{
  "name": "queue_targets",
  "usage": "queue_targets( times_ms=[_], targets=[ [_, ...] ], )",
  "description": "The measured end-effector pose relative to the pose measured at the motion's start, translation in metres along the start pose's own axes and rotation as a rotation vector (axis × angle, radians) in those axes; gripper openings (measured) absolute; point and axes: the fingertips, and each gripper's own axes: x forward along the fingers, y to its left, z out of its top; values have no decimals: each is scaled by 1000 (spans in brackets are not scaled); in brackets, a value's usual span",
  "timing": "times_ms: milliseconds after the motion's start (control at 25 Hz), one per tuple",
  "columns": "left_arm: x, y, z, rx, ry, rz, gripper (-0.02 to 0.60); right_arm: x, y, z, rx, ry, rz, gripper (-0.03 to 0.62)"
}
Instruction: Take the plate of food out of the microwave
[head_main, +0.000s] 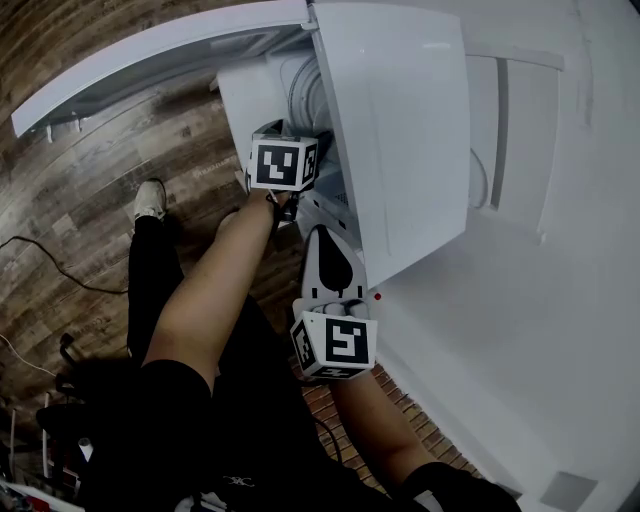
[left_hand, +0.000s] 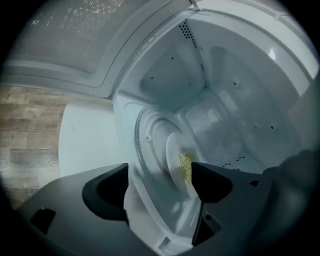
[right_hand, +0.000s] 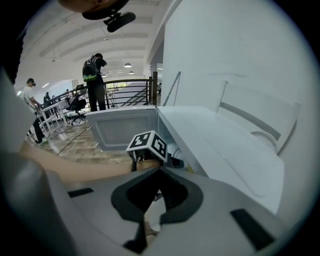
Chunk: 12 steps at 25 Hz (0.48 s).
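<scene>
The left tool (left_hand: 160, 172) is gaping wide open and empty before the open microwave (left_hand: 225, 90), where the plate (left_hand: 175, 155) of yellowish food (left_hand: 186, 167) is sitting on the glass turntable (left_hand: 150, 145); the right tool (right_hand: 160, 170) is hanging closed, gripping nothing, behind the left tool's black-and-white marker cube (right_hand: 147, 144).

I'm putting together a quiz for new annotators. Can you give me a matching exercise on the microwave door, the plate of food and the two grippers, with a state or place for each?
Things:
1. white microwave door
2. white round plate with yellow food
3. left gripper
4. right gripper

States or places:
A. jaws together
B. swung open
C. resting on the glass turntable
D. jaws apart, gripping nothing

Pairs: 1-B, 2-C, 3-D, 4-A.
</scene>
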Motion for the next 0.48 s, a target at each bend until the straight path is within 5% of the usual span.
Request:
queue_targets(
  times_ms=[240, 480],
  targets=[
    [15, 14, -6, 83, 48, 167, 380, -4, -3, -2, 7, -6, 11, 11],
    [7, 21, -19, -3, 83, 111, 345, -4, -4, -5, 14, -9, 23, 9]
  ],
)
